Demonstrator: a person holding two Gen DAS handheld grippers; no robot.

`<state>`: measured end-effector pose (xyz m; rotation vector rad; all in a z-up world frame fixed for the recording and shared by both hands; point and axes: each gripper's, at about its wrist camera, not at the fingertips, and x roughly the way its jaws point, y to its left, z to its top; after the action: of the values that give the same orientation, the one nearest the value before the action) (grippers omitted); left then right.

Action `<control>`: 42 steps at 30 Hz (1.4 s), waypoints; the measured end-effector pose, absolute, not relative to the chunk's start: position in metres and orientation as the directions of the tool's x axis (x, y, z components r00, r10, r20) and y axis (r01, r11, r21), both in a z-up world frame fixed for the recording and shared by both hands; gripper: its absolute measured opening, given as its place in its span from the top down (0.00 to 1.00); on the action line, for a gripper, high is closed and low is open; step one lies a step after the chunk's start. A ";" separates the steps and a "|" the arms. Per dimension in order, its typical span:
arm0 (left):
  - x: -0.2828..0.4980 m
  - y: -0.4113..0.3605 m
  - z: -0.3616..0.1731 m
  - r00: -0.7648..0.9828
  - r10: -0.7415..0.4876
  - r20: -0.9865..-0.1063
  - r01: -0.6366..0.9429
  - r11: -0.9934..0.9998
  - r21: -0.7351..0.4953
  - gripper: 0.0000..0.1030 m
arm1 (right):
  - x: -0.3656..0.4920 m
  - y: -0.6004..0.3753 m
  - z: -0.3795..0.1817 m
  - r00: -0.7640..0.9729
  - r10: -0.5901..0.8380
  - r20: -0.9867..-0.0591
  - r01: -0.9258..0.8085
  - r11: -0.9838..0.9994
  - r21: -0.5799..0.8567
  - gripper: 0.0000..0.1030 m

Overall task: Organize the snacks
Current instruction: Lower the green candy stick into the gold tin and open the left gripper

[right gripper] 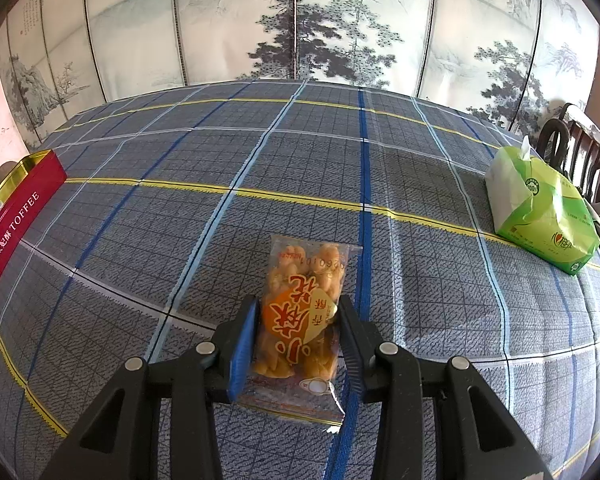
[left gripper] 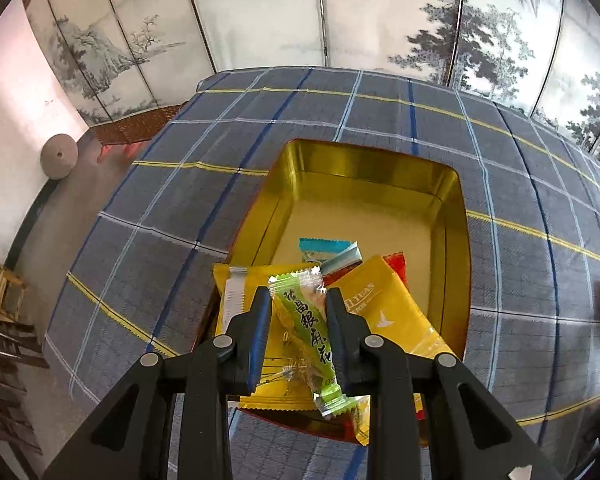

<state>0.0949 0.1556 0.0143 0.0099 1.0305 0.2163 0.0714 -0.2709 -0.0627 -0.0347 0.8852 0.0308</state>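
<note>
The left gripper (left gripper: 298, 308) clamps the green pack (left gripper: 306, 320) over the tin (left gripper: 364, 168) — release low. The right gripper (right gripper: 298, 316) brackets the twist pack (right gripper: 304, 320) (contact unclear) — close squarely.

Tin (left gripper: 452, 216): glossy gold metal inside, red lacquered wall outside. Tablecloth (right gripper: 300, 168): matt woven plaid cloth. Green snack packet (left gripper: 312, 328) and orange snack packet (right gripper: 300, 320): glossy crinkled plastic film. Tissue pack (right gripper: 540, 216): soft shiny plastic wrap.
</note>
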 end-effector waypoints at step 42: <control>0.070 0.154 0.018 0.535 0.299 -0.790 -0.163 0.954 0.250 0.42 | 0.071 -0.270 -0.063 0.633 0.012 -0.774 -0.042 0.999 -0.019 0.61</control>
<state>0.0703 0.1539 0.0178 0.1526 0.9682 0.2761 0.0705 -0.2702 -0.0627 -0.0363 0.8843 0.0308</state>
